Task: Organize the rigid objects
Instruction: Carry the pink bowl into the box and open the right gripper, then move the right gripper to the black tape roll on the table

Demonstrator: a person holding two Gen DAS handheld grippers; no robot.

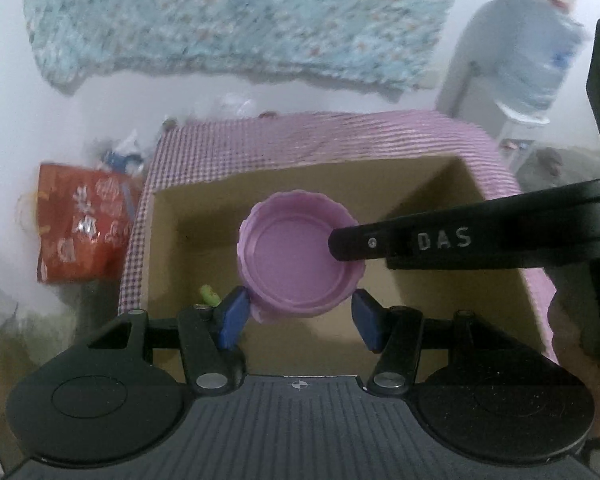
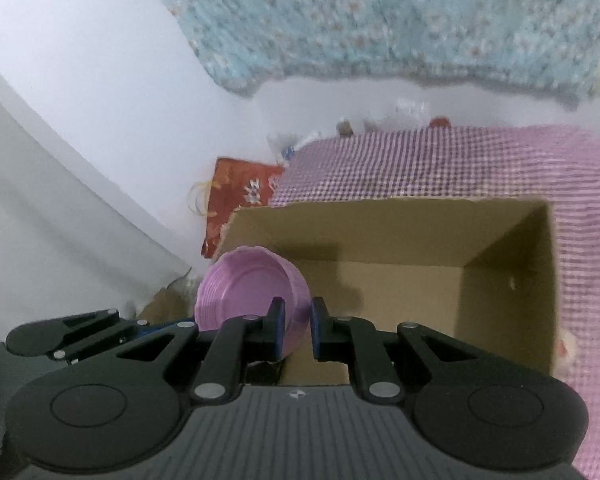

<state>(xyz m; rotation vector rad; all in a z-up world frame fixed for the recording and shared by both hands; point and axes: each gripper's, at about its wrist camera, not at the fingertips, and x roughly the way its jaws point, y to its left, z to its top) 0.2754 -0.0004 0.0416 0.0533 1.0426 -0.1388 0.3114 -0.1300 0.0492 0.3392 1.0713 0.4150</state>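
A pink plastic bowl [image 1: 296,256] hangs over the open cardboard box [image 1: 172,240]. My right gripper [image 2: 296,328] is shut on the bowl's rim [image 2: 252,284]; one finger [image 1: 420,240] reaches in from the right inside the bowl in the left wrist view. My left gripper [image 1: 298,312] is open, its blue pads on either side of the bowl's lower edge, the left pad close to or touching it. A small green object [image 1: 209,294] lies in the box near the left pad.
The box [image 2: 500,264] sits on a pink checked cloth [image 2: 460,160]. A red patterned bag [image 1: 80,224] stands left of the box. A large water bottle [image 1: 536,60] stands at the back right. A floral blue cloth [image 1: 236,20] hangs on the wall behind.
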